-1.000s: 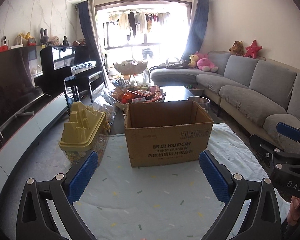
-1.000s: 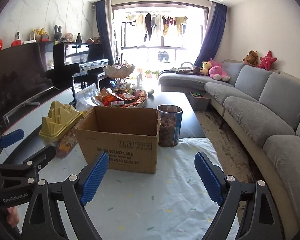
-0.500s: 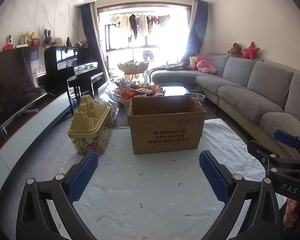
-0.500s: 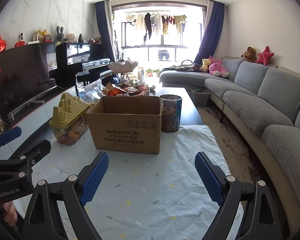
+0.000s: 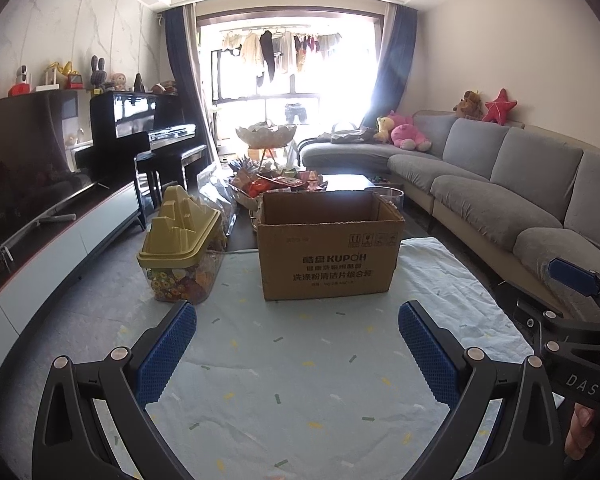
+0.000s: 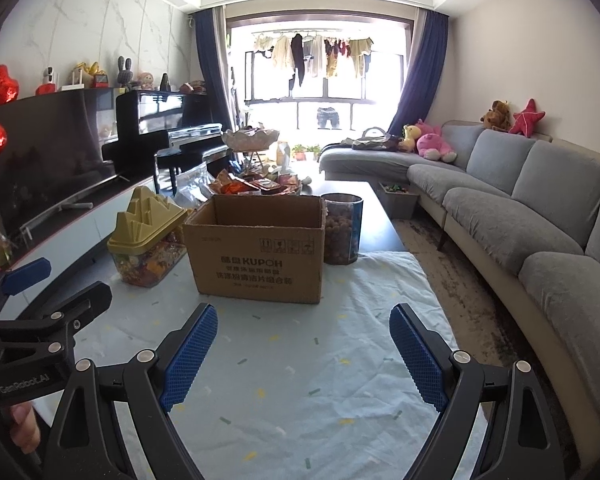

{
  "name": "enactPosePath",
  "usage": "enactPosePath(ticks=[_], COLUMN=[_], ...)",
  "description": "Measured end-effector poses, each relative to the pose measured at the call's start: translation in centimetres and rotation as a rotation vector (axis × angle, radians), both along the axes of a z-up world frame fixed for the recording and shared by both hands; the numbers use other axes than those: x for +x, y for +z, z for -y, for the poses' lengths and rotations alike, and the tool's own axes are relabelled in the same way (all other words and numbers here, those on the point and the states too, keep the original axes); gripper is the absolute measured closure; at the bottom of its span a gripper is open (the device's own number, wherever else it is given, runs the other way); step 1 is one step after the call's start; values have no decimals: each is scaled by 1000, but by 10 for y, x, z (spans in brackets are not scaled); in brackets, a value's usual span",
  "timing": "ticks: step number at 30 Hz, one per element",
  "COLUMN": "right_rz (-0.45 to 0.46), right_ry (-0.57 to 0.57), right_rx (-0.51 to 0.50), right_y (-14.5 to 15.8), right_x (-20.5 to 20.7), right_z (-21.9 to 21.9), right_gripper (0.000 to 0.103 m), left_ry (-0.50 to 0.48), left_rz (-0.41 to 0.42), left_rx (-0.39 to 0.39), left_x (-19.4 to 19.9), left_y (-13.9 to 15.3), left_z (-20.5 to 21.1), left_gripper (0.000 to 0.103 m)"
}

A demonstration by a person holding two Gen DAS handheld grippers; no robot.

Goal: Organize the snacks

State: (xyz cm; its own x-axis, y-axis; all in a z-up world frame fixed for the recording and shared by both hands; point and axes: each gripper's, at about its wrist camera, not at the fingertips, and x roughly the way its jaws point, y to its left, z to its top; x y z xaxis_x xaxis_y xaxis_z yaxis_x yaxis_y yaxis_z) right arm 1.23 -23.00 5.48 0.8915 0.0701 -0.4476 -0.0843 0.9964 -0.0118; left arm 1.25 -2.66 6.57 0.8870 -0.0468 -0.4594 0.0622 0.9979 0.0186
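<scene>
An open cardboard box (image 5: 327, 245) stands on a pale cloth (image 5: 300, 360) that covers the near end of the table (image 6: 364, 216); take the box as the landmark. Its printed side faces the cameras and its top flaps are folded open, with nothing visible inside from this angle.

Just left of the box sits a clear tub (image 5: 182, 276) full of colourful snacks, capped by a yellow stepped lid (image 5: 180, 224). Just right of the box, partly behind its corner, stands a clear jar (image 6: 342, 229) of brown round snacks. Behind the box lies a heap of snack packets (image 6: 256, 184) in a basket, and beyond that a white tiered bowl (image 6: 252, 138). Far to the right of the box runs a grey sofa (image 6: 540, 208); to the left are a TV (image 6: 48, 152) and a black piano (image 6: 156, 124).

The left hand-held gripper (image 5: 296, 354) hovers over the cloth in front of the box, its blue pads spread wide with nothing between them. The right hand-held gripper (image 6: 302, 356) is likewise spread wide and empty, in front of the box and apart from it. Each view catches the other gripper at its edge, with fingertips (image 5: 580, 432) wrapped round a handle.
</scene>
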Motion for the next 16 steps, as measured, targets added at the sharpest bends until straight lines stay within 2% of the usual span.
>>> enactPosePath(ticks=[16], right_rz=[2], right_ry=[7], right_rx=[14], right_y=[1], right_x=[-8], right_z=[2], right_gripper=[14], left_ry=[8], left_rz=[21], left_rx=[-16], left_x=[-11], left_y=[3], left_z=[-5], left_gripper=[0])
